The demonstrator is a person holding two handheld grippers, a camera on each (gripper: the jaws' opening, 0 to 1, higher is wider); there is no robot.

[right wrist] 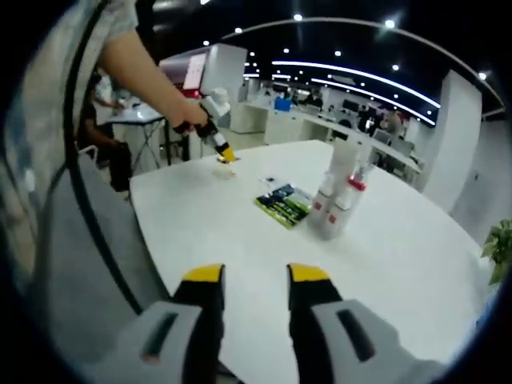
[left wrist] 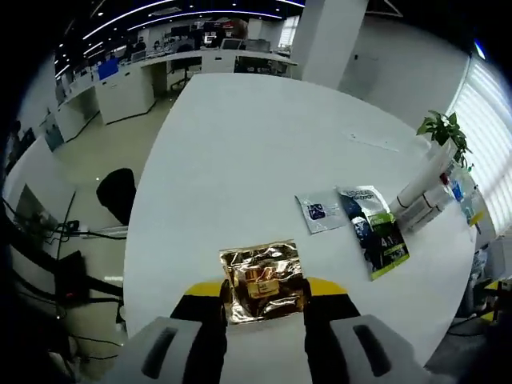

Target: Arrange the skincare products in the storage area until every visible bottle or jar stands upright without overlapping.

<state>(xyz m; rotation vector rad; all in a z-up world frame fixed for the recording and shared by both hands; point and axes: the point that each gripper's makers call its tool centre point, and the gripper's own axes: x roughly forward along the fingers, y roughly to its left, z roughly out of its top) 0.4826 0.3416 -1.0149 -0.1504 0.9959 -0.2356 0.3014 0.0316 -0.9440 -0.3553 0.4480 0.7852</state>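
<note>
Bottles stand upright in a tight cluster on the white table, well ahead of the right gripper and a little to its right; in the left gripper view the same cluster sits far off to the right of the left gripper, near the table's edge and beside a potted plant. Whether the bottles touch one another cannot be told. A dark green-and-black sachet lies flat on the table between the left gripper and the bottles, with a smaller pale sachet just beside it. A crinkled gold foil packet sits between the left gripper's jaws, which appear closed against its sides. The right gripper's jaws stand apart and carry nothing. In the right gripper view a person's hand carries the left gripper low over the far side of the table.

Judged step: placing the gold packet. Done well, it is lowered until its base meets bare table, clear of both sachets and the bottles, and the jaws part only once it rests steadily, so nothing overlaps.
</note>
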